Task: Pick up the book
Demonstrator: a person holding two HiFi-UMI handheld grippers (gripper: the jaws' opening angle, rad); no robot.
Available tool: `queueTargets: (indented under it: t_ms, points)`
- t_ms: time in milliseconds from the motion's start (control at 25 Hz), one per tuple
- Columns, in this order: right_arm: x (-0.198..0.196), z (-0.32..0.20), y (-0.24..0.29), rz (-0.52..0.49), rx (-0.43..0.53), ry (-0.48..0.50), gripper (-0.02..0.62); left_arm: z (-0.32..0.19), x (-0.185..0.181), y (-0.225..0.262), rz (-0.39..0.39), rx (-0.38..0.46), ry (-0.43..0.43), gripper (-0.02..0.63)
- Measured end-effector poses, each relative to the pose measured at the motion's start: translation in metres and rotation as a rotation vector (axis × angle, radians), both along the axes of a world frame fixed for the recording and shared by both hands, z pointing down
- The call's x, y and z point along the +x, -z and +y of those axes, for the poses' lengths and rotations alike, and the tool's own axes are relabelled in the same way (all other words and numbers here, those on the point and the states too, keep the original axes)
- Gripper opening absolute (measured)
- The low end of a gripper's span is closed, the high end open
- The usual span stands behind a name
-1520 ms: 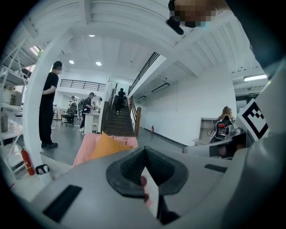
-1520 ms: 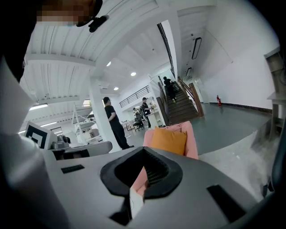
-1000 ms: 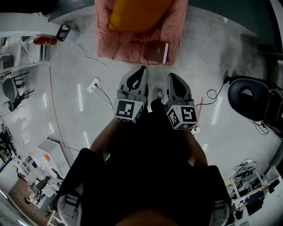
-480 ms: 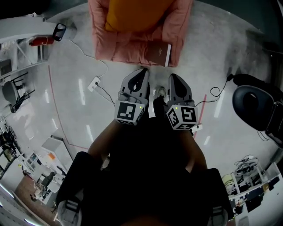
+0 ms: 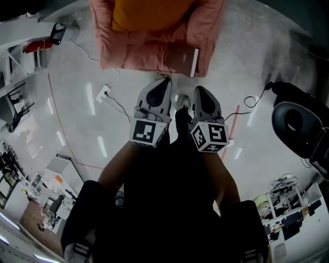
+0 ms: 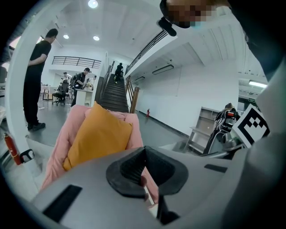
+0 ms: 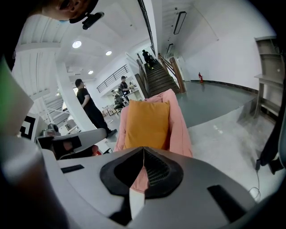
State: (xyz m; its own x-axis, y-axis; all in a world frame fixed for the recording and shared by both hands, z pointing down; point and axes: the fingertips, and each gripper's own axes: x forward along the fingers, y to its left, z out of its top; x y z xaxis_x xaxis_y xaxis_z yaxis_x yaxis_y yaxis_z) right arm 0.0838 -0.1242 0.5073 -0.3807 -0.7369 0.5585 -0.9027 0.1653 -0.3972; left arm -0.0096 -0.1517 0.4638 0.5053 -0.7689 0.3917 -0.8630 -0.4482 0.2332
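The book (image 5: 181, 57), dark brown with a white page edge, lies flat on the front right of the pink armchair's seat (image 5: 134, 54). An orange cushion (image 5: 149, 13) leans on the chair's back and also fills the left gripper view (image 6: 98, 134) and the right gripper view (image 7: 147, 125). My left gripper (image 5: 165, 81) and right gripper (image 5: 197, 90) are held side by side just short of the seat's front edge, both pointing at it. The book is slightly beyond and between them. Both are shut with nothing held, the left (image 6: 144, 150) like the right (image 7: 143, 150).
A white power strip (image 5: 103, 94) with its cable lies on the glossy floor left of the chair. A black round seat (image 5: 295, 123) stands at the right, a red extinguisher (image 5: 36, 46) and white shelving at the left. People stand far off (image 6: 35, 80) by a staircase (image 6: 114, 91).
Both grippers have sunk and drawn closer to the armchair's front edge and the book. Their jaws have stayed shut.
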Motion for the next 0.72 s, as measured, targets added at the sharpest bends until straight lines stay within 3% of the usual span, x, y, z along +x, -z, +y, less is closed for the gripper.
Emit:
queueTargets:
  t_ms: [560, 720]
  points:
    - [-0.003, -0.015, -0.097, 0.017, -0.146, -0.021, 0.006, -0.015, -0.002, -0.059, 0.025, -0.065, -0.024, 0.009]
    - [-0.006, -0.016, -0.120, 0.016, -0.176, -0.023, 0.032, -0.021, -0.006, -0.074, 0.023, -0.075, -0.028, 0.009]
